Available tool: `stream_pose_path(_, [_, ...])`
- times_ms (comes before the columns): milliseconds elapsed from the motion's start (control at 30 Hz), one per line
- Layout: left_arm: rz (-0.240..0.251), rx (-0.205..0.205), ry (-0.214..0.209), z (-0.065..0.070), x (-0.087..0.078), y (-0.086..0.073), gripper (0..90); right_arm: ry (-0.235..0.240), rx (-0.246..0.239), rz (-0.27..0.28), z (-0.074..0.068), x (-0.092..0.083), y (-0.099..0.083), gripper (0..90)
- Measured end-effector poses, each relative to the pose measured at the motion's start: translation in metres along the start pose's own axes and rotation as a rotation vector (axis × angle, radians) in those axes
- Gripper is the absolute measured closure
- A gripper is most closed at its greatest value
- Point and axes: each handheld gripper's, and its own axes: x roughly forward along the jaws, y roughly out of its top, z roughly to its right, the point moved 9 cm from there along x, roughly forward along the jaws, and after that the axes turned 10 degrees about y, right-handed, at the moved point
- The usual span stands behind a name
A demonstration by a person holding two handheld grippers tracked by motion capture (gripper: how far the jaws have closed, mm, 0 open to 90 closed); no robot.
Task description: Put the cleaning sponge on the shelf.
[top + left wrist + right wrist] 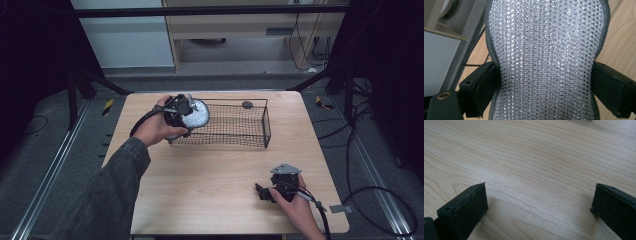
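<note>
My left gripper (pixel 186 116) is shut on a round silver mesh pad (pixel 196 114) with a grey rim, held in the air over the left end of the black wire basket (pixel 250 131). In the left gripper view the silver mesh pad (pixel 546 57) is pinched between the two black jaws, which press into its sides. My right gripper (pixel 262 192) rests low over the wooden table near the front right, open. The right gripper view shows its jaws wide apart above bare wood (pixel 536 170), with nothing between them.
A small dark round disc (pixel 247 104) lies on the table (pixel 200 190) behind the basket. The basket looks empty apart from the pad held above its left end. Cables run on the floor at the right. Metal rails flank the table.
</note>
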Motion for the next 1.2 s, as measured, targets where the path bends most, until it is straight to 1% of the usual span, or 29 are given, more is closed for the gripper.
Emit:
stream_pose_path(33, [0.0,0.0,0.0,0.0,0.0,0.0,10.3,0.0,0.0,0.0,0.0,0.0,0.0,0.4])
stream_pose_path(133, [0.003,0.018,0.016,-0.002,0.004,0.002,10.3,0.001,-0.001,-0.001,0.0,0.0,0.0,0.4])
stream_pose_path(167, [0.002,0.034,0.031,-0.003,0.007,0.004,10.4,0.001,0.0,-0.001,0.0,0.0,0.0,0.4])
stream_pose_path(233, [0.0,0.042,0.037,-0.003,0.007,0.004,10.4,-0.001,-0.009,0.001,0.001,0.0,0.0,0.4])
stream_pose_path(267, [0.009,0.055,0.055,-0.005,0.009,0.006,10.3,-0.001,-0.009,0.001,0.001,0.0,0.0,0.4])
stream_pose_path(300, [0.007,0.066,0.061,-0.006,0.01,0.006,10.3,-0.001,-0.01,0.001,0.001,0.0,0.0,0.4])
stream_pose_path(400, [0.012,0.07,0.066,-0.006,0.011,0.007,10.4,0.0,-0.01,0.001,0.001,0.0,0.0,0.4])
stream_pose_path(433, [0.016,0.075,0.074,-0.007,0.011,0.008,10.4,0.0,-0.01,0.001,0.001,0.0,0.0,0.4])
stream_pose_path(467, [0.018,0.092,0.091,-0.007,0.013,0.009,10.4,0.0,-0.009,0.001,0.0,0.0,0.0,0.4])
stream_pose_path(600, [0.023,0.095,0.096,-0.006,0.015,0.01,10.3,0.0,-0.009,0.001,0.0,0.0,0.0,0.4])
stream_pose_path(633, [0.024,0.096,0.096,-0.006,0.016,0.011,10.3,0.002,-0.001,0.005,0.0,0.0,0.001,0.4])
stream_pose_path(667, [0.027,0.101,0.1,-0.006,0.017,0.011,10.2,0.0,-0.009,0.001,0.0,0.0,0.0,0.3])
stream_pose_path(700, [0.031,0.112,0.107,-0.006,0.018,0.013,10.2,0.001,-0.009,0.001,0.0,0.0,0.0,0.4])
stream_pose_path(733, [0.031,0.115,0.11,-0.006,0.019,0.013,10.2,0.0,-0.009,0.001,0.0,0.0,0.0,0.4])
stream_pose_path(1000, [0.034,0.124,0.117,-0.005,0.024,0.015,10.0,0.0,-0.01,0.001,0.001,0.0,0.0,0.3])
stream_pose_path(1033, [0.035,0.121,0.11,-0.005,0.025,0.016,9.9,-0.001,-0.01,0.002,0.001,0.0,0.0,0.4])
stream_pose_path(1200, [0.041,0.114,0.1,-0.006,0.031,0.019,9.8,-0.002,-0.015,0.004,0.001,0.0,0.001,0.4])
